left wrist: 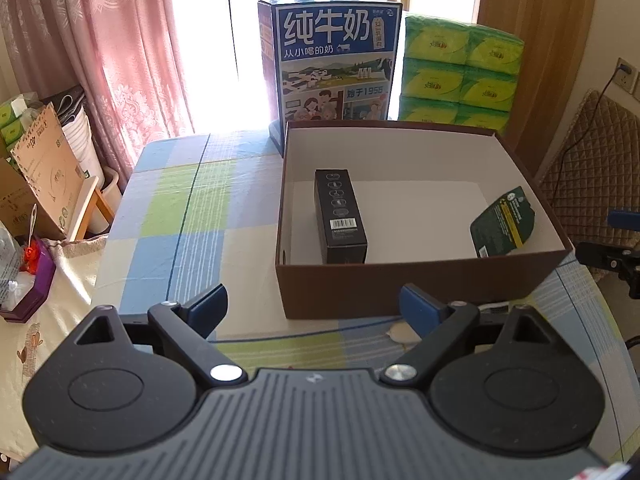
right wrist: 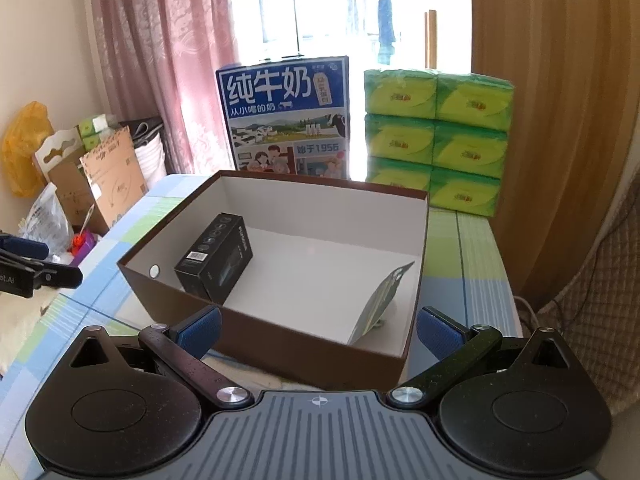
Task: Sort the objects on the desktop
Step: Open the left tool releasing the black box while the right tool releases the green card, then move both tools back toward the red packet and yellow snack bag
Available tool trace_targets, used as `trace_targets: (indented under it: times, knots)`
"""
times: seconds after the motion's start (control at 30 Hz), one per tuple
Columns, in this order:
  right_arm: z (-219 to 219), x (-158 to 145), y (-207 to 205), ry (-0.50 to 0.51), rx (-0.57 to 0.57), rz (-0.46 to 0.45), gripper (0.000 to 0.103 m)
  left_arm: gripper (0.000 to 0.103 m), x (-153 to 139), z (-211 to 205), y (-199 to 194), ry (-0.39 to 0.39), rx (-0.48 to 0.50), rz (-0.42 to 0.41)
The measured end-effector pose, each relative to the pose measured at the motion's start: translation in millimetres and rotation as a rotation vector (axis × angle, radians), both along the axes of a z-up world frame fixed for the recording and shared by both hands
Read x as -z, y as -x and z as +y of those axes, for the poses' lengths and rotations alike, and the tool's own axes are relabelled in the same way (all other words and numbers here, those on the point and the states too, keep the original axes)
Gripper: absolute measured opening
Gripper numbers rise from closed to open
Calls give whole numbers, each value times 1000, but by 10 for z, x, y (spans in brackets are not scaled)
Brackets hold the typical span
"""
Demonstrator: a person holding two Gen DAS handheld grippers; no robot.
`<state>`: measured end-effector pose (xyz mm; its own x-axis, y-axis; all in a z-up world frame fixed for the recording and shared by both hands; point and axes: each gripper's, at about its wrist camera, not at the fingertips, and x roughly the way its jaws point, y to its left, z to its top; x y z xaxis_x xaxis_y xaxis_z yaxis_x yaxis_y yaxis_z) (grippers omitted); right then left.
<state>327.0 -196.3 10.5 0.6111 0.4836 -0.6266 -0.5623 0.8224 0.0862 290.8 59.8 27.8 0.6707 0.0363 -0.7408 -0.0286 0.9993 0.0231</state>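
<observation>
Both hand-held grippers, left (left wrist: 313, 307) & right (right wrist: 319, 328), are held spread wide, empty, just short of the brown box (left wrist: 416, 286) on the worktop (left wrist: 180, 216). Black carton (left wrist: 340, 216) & green packet (left wrist: 503, 222) are seen inside, ahead of both.

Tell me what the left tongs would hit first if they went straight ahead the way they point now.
Most likely the near wall of the brown box. The open left tongs point right at it, low over the checked tablecloth, with nothing between. Depth is hard to judge here, so they might instead clear the rim.
</observation>
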Motion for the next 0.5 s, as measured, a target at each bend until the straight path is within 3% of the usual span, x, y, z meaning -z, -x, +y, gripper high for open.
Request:
trace_targets:
  times: [0.5]
  knots:
    - [-142,95,449,17,31,45,101,93,62,29,480,0,-15,28]
